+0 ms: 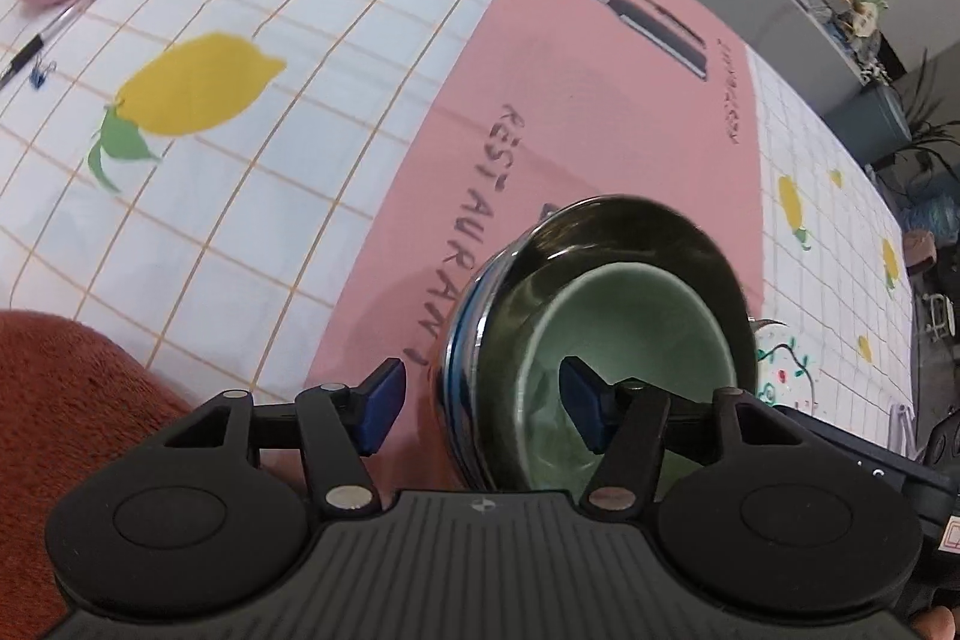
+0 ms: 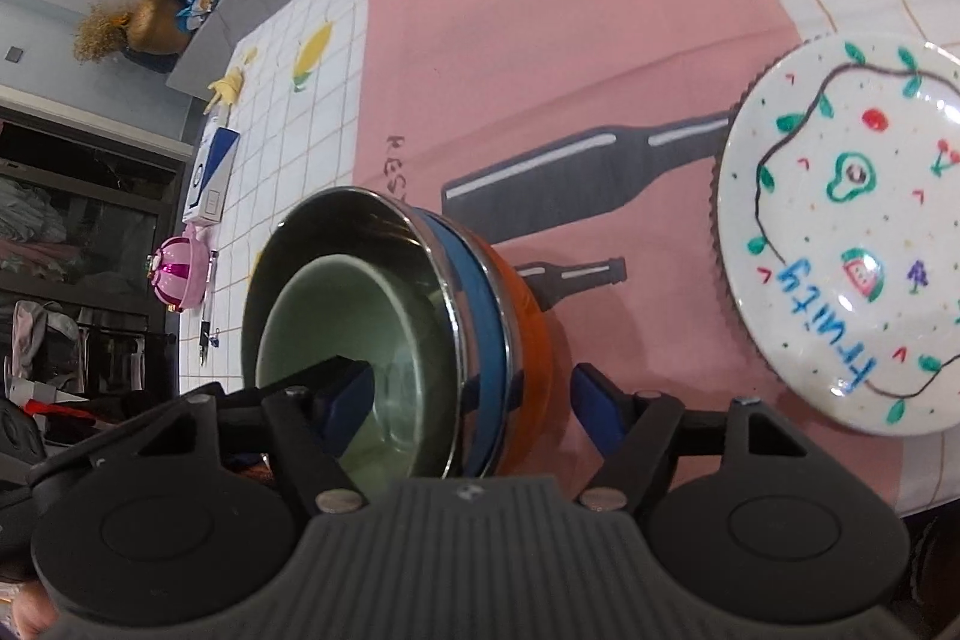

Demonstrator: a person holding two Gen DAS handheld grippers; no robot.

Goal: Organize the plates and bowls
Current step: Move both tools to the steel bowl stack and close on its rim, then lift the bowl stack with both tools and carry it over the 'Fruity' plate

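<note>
Straddling the rim of the bowl stack (image 1: 591,316) from two sides, low and right of centre in the left view, low and left of centre in the right view; left gripper (image 1: 480,409) with one blue pad outside the wall and one inside the celadon bowl (image 1: 636,340), jaws apart, not seen pressing; right gripper (image 2: 474,400) likewise apart, one pad inside, one beside the orange bowl (image 2: 531,340). Nested, from inside out: glazed green ceramic, polished steel bowl (image 2: 360,232), blue rim, glossy orange shell; round, hard, smooth. Probably heavy as a stack and slippery at the steel lip; ceramic likely to chip if knocked; best taken by the rim wall on opposite sides, lifted level. Resting on the pink placemat (image 1: 540,58) printed with bottles; painted fruit plate (image 2: 840,232) at right, on a dark scalloped plate, apart from the stack.
</note>
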